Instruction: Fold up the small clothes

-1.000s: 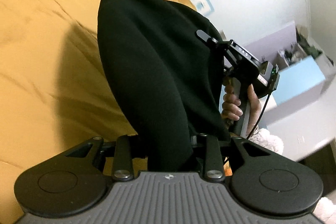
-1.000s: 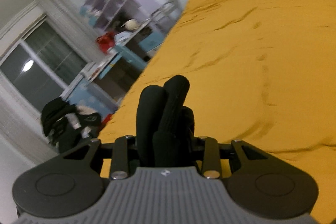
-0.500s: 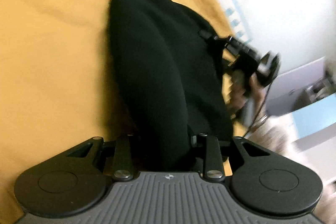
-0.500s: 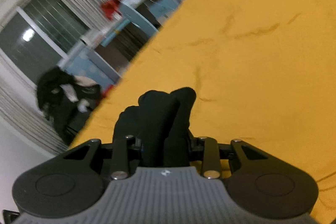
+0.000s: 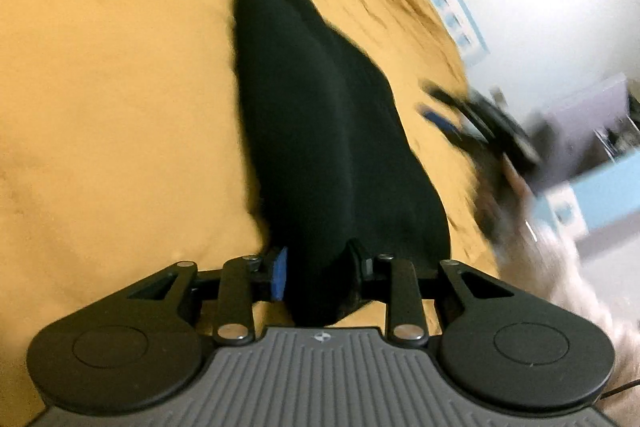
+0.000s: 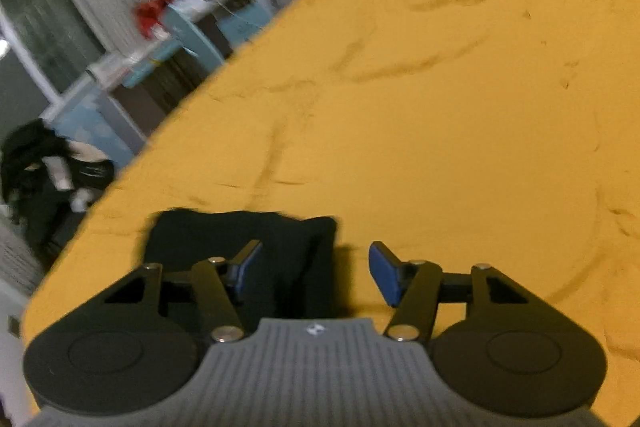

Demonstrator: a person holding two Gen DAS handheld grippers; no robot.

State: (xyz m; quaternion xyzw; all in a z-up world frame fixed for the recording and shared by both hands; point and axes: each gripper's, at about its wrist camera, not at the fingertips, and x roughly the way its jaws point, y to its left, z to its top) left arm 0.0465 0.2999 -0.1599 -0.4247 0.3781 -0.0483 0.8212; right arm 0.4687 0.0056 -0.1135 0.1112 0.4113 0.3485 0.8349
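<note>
My left tongs [image 5: 320, 275] are clamped narrow on one end of the black cloth [image 5: 316, 115]; the fabric bunches between the pads and runs away from me in a long dark band, lying along the yellow sheet [image 5: 112, 87]. My right tongs [image 6: 316, 275] are opening; their blue pads [image 6: 384, 277] stand apart with nothing pressed between them, and the cloth's other end [image 6: 240, 239] lies flat on the sheet [image 6: 440, 107], under and around the left-hand pad. From the left view the right tongs [image 5: 480, 123] are only a blur off to the side of the band, with a hand behind them; I cannot read their jaws there.

As I judge it, one fold is being laid: the cloth looks doubled over, two ridges running along its length, and the right end is just let go; the left end is not yet released. Whether the edges line up I cannot tell, the picture being smeared and the cloth too dark to show seams. What seems left: let the left end down, smooth the piece, perhaps fold it once more across; a dark heap [image 6: 44, 171] beyond the bed may be more clothes, though I cannot say.
</note>
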